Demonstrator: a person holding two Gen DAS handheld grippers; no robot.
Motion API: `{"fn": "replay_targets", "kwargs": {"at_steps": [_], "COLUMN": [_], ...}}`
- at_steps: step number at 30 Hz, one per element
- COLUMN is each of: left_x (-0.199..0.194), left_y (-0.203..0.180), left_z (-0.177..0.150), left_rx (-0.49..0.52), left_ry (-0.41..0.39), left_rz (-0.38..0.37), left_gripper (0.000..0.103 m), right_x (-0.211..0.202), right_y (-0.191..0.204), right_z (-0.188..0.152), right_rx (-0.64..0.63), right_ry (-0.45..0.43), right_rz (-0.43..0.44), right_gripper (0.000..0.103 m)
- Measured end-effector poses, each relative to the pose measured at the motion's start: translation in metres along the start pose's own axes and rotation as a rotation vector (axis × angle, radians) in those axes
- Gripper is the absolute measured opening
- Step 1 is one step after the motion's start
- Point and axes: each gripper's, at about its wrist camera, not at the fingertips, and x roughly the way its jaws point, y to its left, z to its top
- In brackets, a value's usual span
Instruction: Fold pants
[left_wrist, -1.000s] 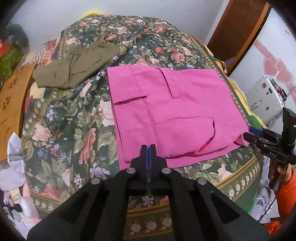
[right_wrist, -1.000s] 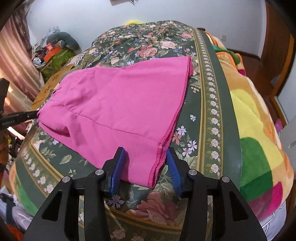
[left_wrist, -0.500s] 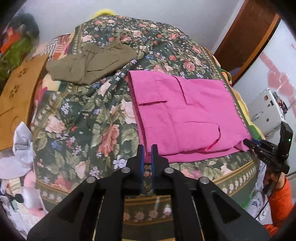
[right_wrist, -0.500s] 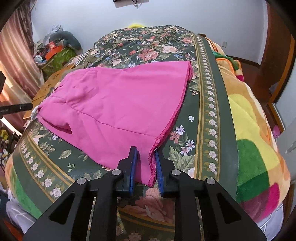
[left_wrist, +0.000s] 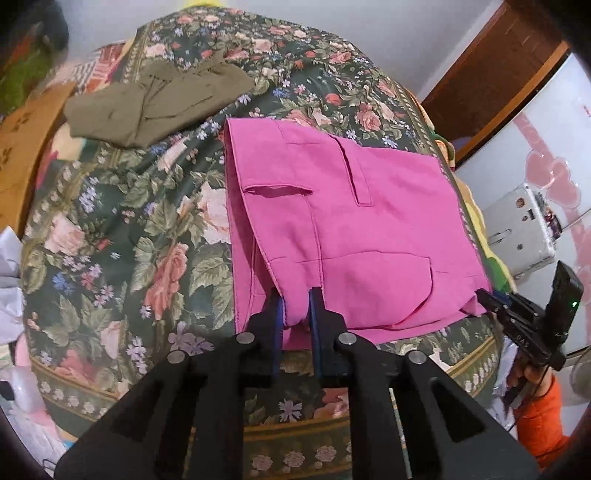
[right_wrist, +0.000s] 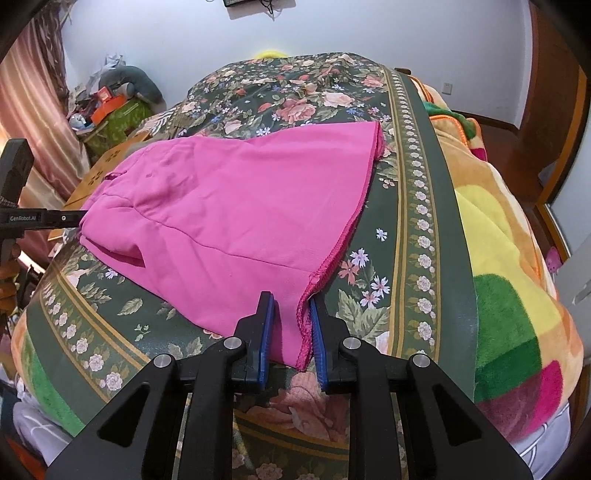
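Observation:
Pink pants (left_wrist: 343, 229) lie folded on a floral bedspread (left_wrist: 140, 240). In the left wrist view my left gripper (left_wrist: 295, 295) is shut on a lifted fold of the pants' near waist edge, which bunches between the blue pads. In the right wrist view the pants (right_wrist: 236, 206) spread toward the far left. My right gripper (right_wrist: 291, 299) is shut on the pants' near hem corner, cloth pinched between the pads. The right gripper also shows at the right edge of the left wrist view (left_wrist: 491, 299).
Folded olive-green pants (left_wrist: 155, 107) lie at the far left of the bed. A wooden board (left_wrist: 22, 147) stands left of the bed. A bright fleece blanket (right_wrist: 517, 280) covers the bed's right side. Clutter (right_wrist: 110, 103) sits by the curtain.
The left gripper moved forward from the bed edge and shut on the pants' near edge, lifting it. The right gripper's jaws narrowed a second ago and still hold the hem corner.

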Motion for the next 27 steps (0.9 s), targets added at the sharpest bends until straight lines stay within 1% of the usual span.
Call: {"fn": "replay_targets", "kwargs": {"at_steps": [3,5,7,10,12,15,16,18,19,20,23,24,26,27], "left_x": [-0.016,-0.025,-0.024,-0.002,0.004,0.001,0.000,-0.006,-0.009,-0.013,-0.026,-0.029,-0.032,-0.031], "left_y": [-0.009,-0.008,-0.004,0.001,0.004,0.007,0.008,0.011,0.012,0.014,0.016,0.016,0.017,0.016], "left_z": [0.000,0.001,0.001,-0.007,-0.011,-0.013,-0.015,-0.017,-0.017,-0.016,-0.009,-0.003,0.009,0.019], "left_rx": [0.053,0.063,0.059,0.079,0.068,0.064,0.065,0.070,0.071,0.073,0.088,0.093,0.099,0.099], "left_ry": [-0.056,-0.073,-0.059,-0.011,-0.013,-0.022,-0.021,-0.020,-0.026,-0.037,-0.073,-0.086,-0.105,-0.117], "left_rz": [0.083,0.088,0.096,0.123,0.126,0.145,0.153,0.179,0.191,0.204,0.234,0.246,0.261,0.264], "left_gripper": [0.011,0.011,0.011,0.012,0.013,0.020,0.023,0.032,0.038,0.038,0.039,0.040,0.045,0.045], "right_x": [0.000,0.000,0.000,0.000,0.000,0.000,0.000,-0.001,-0.001,-0.003,-0.006,-0.007,-0.009,-0.011], "right_y": [0.001,0.001,0.001,0.001,0.000,0.001,0.001,0.000,-0.001,-0.003,-0.013,-0.015,-0.019,-0.022], "right_z": [0.000,0.000,0.000,-0.001,0.000,0.000,0.000,0.003,0.004,0.005,0.012,0.014,0.022,0.028], "right_rx": [-0.008,-0.015,-0.017,-0.017,-0.017,-0.026,-0.028,-0.029,-0.026,-0.019,0.007,0.008,0.005,0.005], "right_ry": [-0.001,0.001,0.003,0.002,0.003,0.008,0.011,0.020,0.026,0.032,0.046,0.045,0.029,0.016], "right_rz": [-0.006,-0.013,-0.017,-0.019,-0.021,-0.024,-0.025,-0.038,-0.046,-0.051,-0.059,-0.063,-0.074,-0.079], "right_gripper": [0.017,0.017,0.017,0.017,0.017,0.017,0.018,0.024,0.029,0.033,0.038,0.039,0.043,0.043]}}
